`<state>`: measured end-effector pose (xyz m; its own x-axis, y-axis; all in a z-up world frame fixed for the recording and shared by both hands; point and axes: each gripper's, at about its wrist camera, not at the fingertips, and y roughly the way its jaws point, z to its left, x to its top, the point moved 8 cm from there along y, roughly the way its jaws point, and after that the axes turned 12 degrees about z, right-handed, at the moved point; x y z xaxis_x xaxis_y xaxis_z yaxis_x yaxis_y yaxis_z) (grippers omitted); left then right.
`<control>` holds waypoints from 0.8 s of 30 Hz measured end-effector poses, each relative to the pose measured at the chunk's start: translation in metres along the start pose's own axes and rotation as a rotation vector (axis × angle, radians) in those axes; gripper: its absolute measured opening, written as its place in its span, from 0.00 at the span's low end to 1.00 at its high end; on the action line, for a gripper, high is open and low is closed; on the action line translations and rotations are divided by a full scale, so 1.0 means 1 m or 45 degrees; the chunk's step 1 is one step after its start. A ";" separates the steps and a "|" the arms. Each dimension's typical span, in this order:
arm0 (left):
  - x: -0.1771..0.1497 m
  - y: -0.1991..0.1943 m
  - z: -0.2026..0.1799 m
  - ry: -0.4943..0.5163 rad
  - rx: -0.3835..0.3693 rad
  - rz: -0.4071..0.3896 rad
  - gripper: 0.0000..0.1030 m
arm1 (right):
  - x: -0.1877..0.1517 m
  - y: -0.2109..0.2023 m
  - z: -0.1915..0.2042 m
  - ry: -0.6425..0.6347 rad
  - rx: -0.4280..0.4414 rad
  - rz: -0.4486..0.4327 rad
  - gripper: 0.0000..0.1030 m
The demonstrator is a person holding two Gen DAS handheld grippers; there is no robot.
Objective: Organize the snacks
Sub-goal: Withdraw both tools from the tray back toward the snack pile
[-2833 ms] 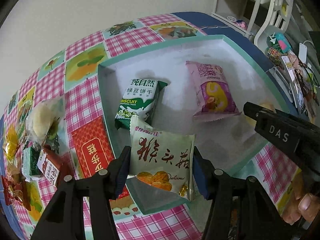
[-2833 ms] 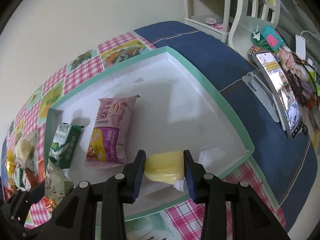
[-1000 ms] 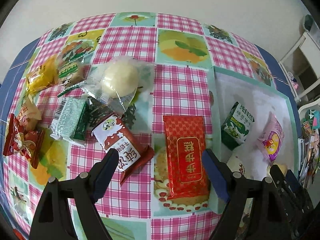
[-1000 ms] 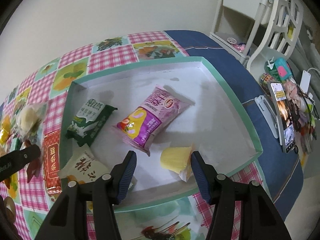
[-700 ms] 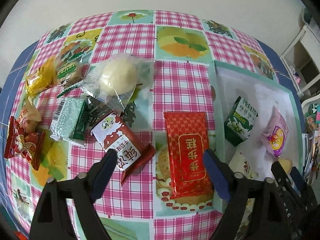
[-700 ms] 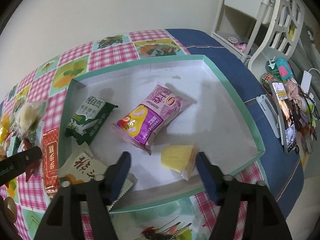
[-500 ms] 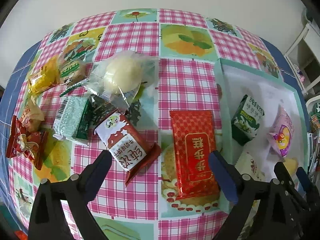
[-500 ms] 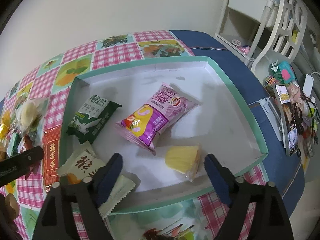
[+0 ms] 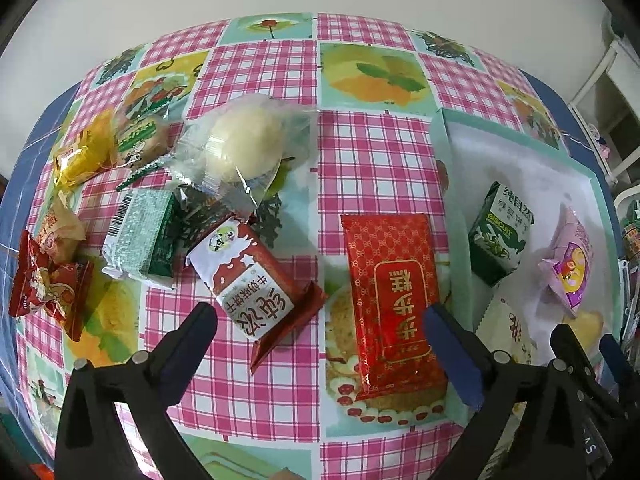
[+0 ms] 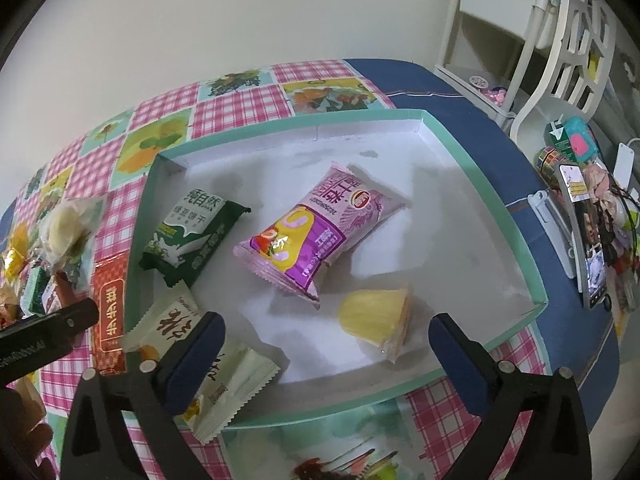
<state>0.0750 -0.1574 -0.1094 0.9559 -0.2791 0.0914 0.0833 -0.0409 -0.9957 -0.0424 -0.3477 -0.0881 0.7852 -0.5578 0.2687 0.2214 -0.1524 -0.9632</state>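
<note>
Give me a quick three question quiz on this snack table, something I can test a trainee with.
1. How many snacks lie inside the green-rimmed box?
2. True or false: the right gripper is clamped on the yellow jelly cup.
3. Which snack lies on the tablecloth right beside the box's wall? A) red packet B) green biscuit pack C) purple packet

Key: 1. Four. 2. False; its jaws are opening and the cup lies free between them. 3. A.
</note>
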 end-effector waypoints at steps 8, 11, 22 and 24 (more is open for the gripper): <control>-0.001 -0.002 -0.005 0.041 -0.066 0.000 1.00 | 0.003 -0.012 0.001 0.044 0.032 -0.057 1.00; 0.000 -0.009 -0.004 0.055 -0.084 -0.020 1.00 | 0.002 -0.014 0.005 0.039 0.030 -0.051 1.00; 0.016 -0.046 0.027 0.029 -0.123 -0.142 1.00 | -0.003 -0.023 0.066 -0.089 0.131 -0.039 1.00; 0.018 -0.049 0.035 0.025 -0.131 -0.150 1.00 | -0.004 -0.027 0.081 -0.119 0.161 -0.047 1.00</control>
<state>0.0983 -0.1266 -0.0591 0.9353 -0.2853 0.2091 0.1645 -0.1727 -0.9712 -0.0048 -0.2748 -0.0626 0.8245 -0.4742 0.3087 0.3173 -0.0642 -0.9461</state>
